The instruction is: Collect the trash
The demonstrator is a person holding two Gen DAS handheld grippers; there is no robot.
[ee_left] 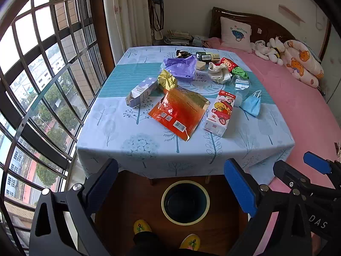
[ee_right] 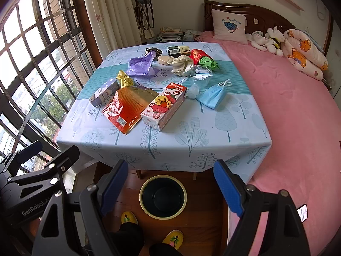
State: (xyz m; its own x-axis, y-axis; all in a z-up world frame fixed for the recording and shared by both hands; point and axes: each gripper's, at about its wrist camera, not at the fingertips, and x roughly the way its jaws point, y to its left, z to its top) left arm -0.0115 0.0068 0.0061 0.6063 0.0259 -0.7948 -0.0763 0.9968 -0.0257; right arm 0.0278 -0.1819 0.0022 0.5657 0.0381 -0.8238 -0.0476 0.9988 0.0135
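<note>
Left wrist view first: the left gripper (ee_left: 170,183) is spread wide with nothing between its blue pads (ee_left: 238,187), just hanging in the air short of the table (ee_left: 149,149). Straight below it on the wood floor sits the bin (ee_left: 185,202), dark inside with a pale rim, looks empty, tucked at the table's near edge. All the trash is up on the tablecloth, well apart from the gripper: an orange bag (ee_left: 179,113) closest to the front, a strawberry carton (ee_left: 220,115) just right of it, a blue mask (ee_left: 252,104) further right, a purple box (ee_left: 142,91) on the left, a gold wrapper (ee_left: 167,81) behind that, then a purple bag (ee_left: 181,66) and a crumpled beige bag (ee_left: 219,72) toward the back. The right gripper pokes in from the lower right edge. Yellow slippers (ee_left: 141,226) at the bottom.

Right wrist view: the right gripper (ee_right: 170,181) is also wide open, holding zilch, touching nothing. Bin (ee_right: 163,196) sits between its fingers in the frame, down on the floor. Same pile on the table (ee_right: 191,145): orange bag (ee_right: 125,111) touching the carton (ee_right: 164,108), mask (ee_right: 213,95) off to the right, purple box (ee_right: 104,92) on the left, gold wrapper (ee_right: 124,79), purple bag (ee_right: 140,65), beige bag (ee_right: 181,65), a red-and-green wrapper (ee_right: 203,60) at the back. The left gripper's body shows at the left edge. Pink bed (ee_right: 287,106) runs along the right.
</note>
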